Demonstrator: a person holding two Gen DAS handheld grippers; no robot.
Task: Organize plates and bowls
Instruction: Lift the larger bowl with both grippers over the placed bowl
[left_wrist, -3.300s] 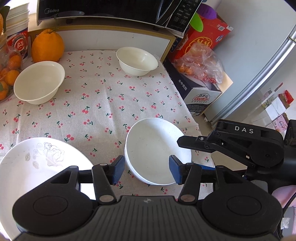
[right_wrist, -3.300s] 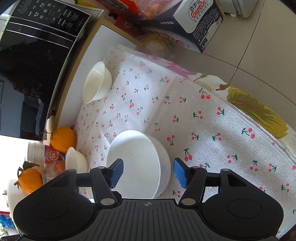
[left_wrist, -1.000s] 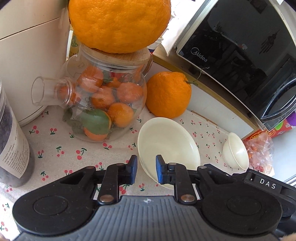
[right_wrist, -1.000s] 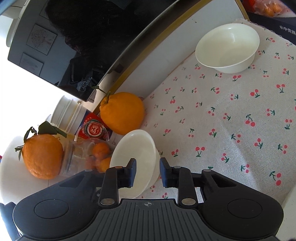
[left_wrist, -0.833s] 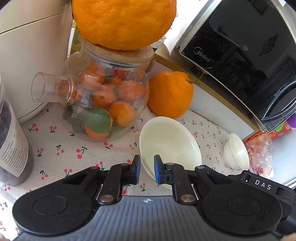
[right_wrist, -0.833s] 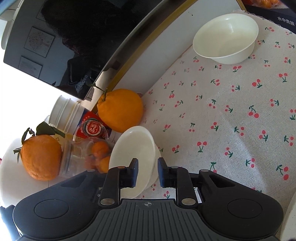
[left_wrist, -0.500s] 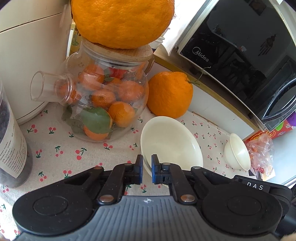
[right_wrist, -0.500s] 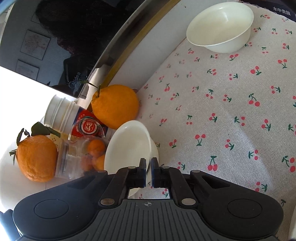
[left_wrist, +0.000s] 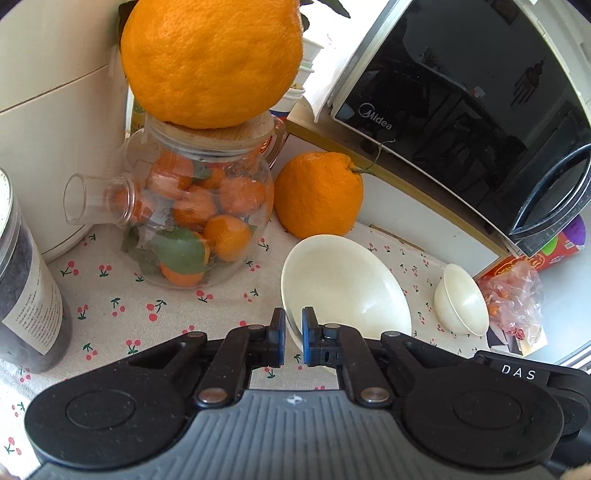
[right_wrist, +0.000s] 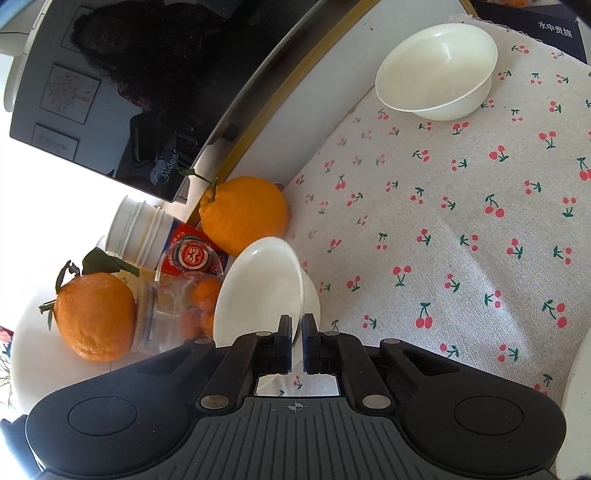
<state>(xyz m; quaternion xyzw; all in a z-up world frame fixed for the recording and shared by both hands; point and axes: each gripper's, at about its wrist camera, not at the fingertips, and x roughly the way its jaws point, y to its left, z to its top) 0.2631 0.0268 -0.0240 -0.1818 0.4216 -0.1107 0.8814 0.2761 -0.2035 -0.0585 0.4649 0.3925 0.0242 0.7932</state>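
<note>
A large cream bowl (left_wrist: 347, 284) sits on the cherry-print cloth beside a big orange. My left gripper (left_wrist: 293, 338) is shut on its near rim. The same bowl (right_wrist: 262, 291) shows in the right wrist view, and my right gripper (right_wrist: 296, 341) is shut on its rim from the other side. A second, smaller cream bowl (left_wrist: 461, 299) sits further along the cloth near the microwave; it also shows in the right wrist view (right_wrist: 436, 70).
A glass teapot of small oranges (left_wrist: 192, 221) with a large orange (left_wrist: 210, 59) on its lid stands left of the bowl. Another orange (left_wrist: 319, 194), a dark jar (left_wrist: 22, 295), a white appliance (left_wrist: 48, 122) and the microwave (left_wrist: 461, 103) surround it.
Both grippers have closed from a narrow gap onto the large bowl's rim. Earlier they were open over a white plate at the table's front, then moved here.
</note>
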